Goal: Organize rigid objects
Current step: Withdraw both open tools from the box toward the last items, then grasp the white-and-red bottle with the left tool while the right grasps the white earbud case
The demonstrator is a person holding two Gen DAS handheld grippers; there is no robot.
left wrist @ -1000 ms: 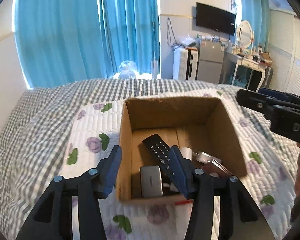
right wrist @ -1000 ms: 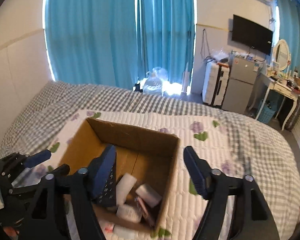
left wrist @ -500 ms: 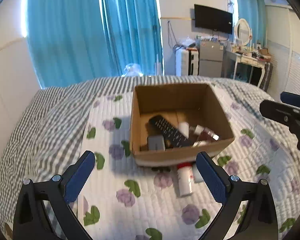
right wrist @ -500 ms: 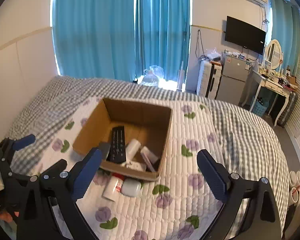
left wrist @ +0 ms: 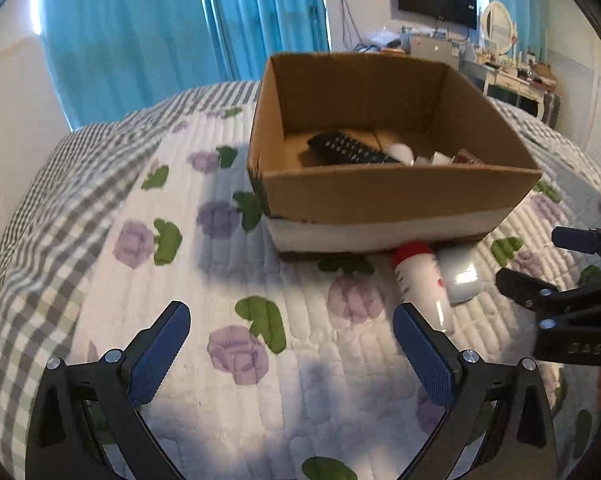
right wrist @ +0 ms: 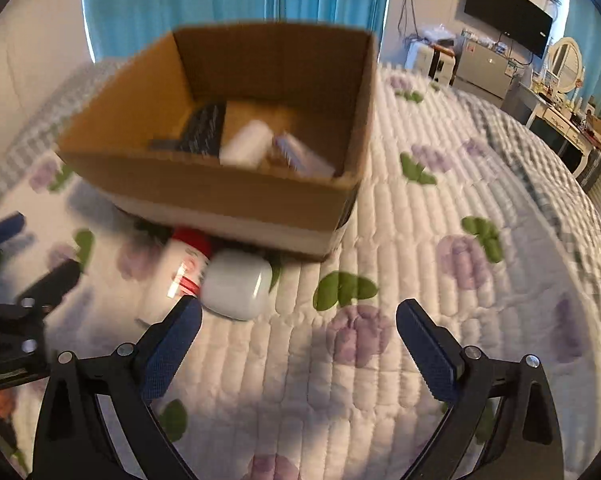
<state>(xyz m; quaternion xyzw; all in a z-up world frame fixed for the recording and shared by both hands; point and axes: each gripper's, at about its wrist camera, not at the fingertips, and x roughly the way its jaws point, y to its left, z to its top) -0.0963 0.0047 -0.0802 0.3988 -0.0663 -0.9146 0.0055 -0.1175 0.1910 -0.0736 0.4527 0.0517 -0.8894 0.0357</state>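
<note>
Two items, a red-capped bottle [left wrist: 420, 280] and a white case [right wrist: 238, 284], lie outside at the cardboard box's [left wrist: 380, 196] six o'clock wall, likely next to load, so both the left gripper [left wrist: 290, 354] and the right gripper [right wrist: 298, 346] hover with fingers apart and empty.

**A lived-in bedroom**

A bed [left wrist: 100, 208] fills the room, spread with a flowered quilt [right wrist: 440, 264] over gingham. Blue curtains [left wrist: 148, 32] cover the window. On the far wall hangs a television [right wrist: 508, 12], near a white dressing table [right wrist: 560, 116] with an oval mirror [right wrist: 566, 64].

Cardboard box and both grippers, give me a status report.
Left gripper open, empty. Right gripper open, empty. Bottle and white case outside cardboard box. Nothing blocking.
</note>
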